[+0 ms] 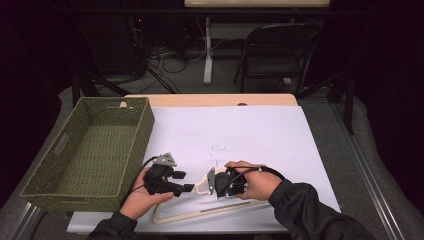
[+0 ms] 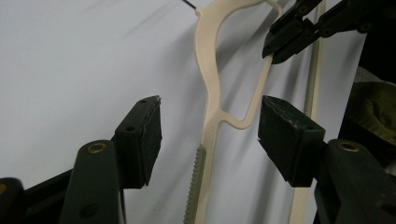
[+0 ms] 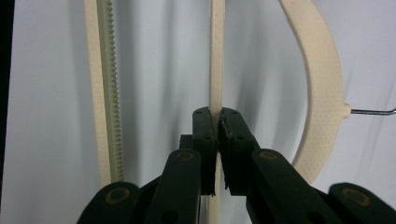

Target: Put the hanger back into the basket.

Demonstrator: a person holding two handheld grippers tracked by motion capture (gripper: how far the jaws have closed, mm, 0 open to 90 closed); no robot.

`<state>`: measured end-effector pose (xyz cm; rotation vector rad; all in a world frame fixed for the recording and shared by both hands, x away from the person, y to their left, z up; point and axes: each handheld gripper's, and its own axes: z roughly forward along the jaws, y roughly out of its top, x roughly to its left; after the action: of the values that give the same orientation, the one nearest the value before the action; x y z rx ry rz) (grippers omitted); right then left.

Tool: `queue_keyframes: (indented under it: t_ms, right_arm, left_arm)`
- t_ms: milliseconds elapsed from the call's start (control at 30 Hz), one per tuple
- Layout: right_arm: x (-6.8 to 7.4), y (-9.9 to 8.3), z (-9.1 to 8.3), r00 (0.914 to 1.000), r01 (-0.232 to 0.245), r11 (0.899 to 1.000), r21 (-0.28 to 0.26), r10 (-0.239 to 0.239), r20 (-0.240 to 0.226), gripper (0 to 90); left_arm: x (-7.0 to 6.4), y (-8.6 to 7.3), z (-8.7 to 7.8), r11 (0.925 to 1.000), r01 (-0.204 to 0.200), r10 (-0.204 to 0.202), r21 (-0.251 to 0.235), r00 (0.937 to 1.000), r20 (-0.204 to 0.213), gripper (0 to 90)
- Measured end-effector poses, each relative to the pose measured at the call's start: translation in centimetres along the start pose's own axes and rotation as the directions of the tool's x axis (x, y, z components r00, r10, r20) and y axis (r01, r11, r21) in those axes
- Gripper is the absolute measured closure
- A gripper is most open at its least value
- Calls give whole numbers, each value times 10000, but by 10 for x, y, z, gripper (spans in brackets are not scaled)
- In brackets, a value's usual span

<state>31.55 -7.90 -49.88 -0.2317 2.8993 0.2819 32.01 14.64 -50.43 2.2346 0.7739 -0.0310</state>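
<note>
- Hanger [image 1: 200, 212]: cream plastic with a wire hook [image 1: 216, 150], lying flat on the white sheet [image 1: 260, 135] near the front edge of the table [image 1: 210, 100]. The hook points away from the person; the long bottom bar runs along the near side.
- Right gripper [image 1: 216, 182]: held in the person's right hand [image 1: 257, 182], sitting at the middle of the hanger, just below the hook. In the right gripper view its jaws are clenched on a thin inner strut of the hanger [image 3: 215, 70], with the strut pinched between both pads. The ribbed bar [image 3: 109, 84] runs to one side of the strut and the curved shoulder [image 3: 322, 84] to the other.
- Left gripper [image 1: 187, 188]: held in the left hand [image 1: 142, 197], at the hanger's left arm. In the left gripper view its jaws are spread wide, with the hanger arm [image 2: 210, 93] running up between them and touching neither pad. The ribbed strip [image 2: 194, 186] lies low between the jaws. The right gripper's black jaws [image 2: 299, 30] appear at the upper right of that view.
- Basket [image 1: 35, 187]: green, woven, rectangular, standing on the left part of the table, just beside the left hand.
- Chair [image 1: 280, 50]: dark folding chair on the floor beyond the table.
</note>
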Motion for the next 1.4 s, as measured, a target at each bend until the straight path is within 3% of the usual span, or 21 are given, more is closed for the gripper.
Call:
queue_keyframes:
  t_ms: [133, 200, 233, 433, 567, 667, 700, 833, 900, 1000, 1067, 1400]
  right_arm:
    - [-1, 1, -1, 10000, 75, 10000, 56, -75, -41, 854]
    - [-1, 2, -1, 10000, 63, 10000, -22, -63, 6, 854]
    - [-2, 2, -3, 9998, 168, 9997, 183, -169, 62, 854]
    - [-1, 3, -3, 10000, 89, 10000, 23, -89, 5, 854]
    - [-1, 3, -2, 9997, 187, 9996, -227, -183, 191, 854]
    - [-1, 4, -2, 9997, 170, 9996, -203, -166, 200, 854]
    - [-2, 5, -4, 9998, 156, 9999, 54, -156, 115, 854]
    - [-2, 5, -1, 9995, 238, 9995, -206, -233, 222, 854]
    - [-1, 6, -1, 9998, 63, 9997, -252, -59, 186, 853]
    - [-2, 7, 0, 9997, 210, 9997, -124, -209, 110, 853]
    - [-3, 8, 0, 9998, 193, 9998, 15, -193, -67, 852]
    - [-3, 7, 4, 10000, -3, 9999, -165, 2, -21, 850]
  left_arm:
    - [-1, 2, 12, 9985, -95, 85, 541, 9998, 179, 385]
    - [0, 3, 16, 9981, -58, 33, 616, 9992, 405, 385]
    - [0, 4, 18, 9978, -61, 28, 666, 9988, 497, 386]
    - [-1, 7, 30, 9939, -114, 37, 1096, 9975, 704, 401]
    - [-1, 7, 36, 9904, -142, 55, 1377, 9980, 637, 428]
    - [-2, 7, 39, 9886, -196, 92, 1493, 9975, 704, 434]
    - [-2, 7, 40, 9881, -219, 106, 1522, 9972, 743, 434]
    - [-4, 7, 43, 9838, -338, 200, 1759, 9966, 796, 443]
    - [-5, 7, 44, 9833, -428, 270, 1770, 9955, 907, 462]
    - [-5, 7, 44, 9812, -508, 396, 1861, 9972, 631, 514]
    - [-6, 6, 44, 9815, -486, 368, 1852, 9971, 663, 519]
    - [-6, 6, 43, 9833, -624, 514, 1709, 9964, 681, 527]
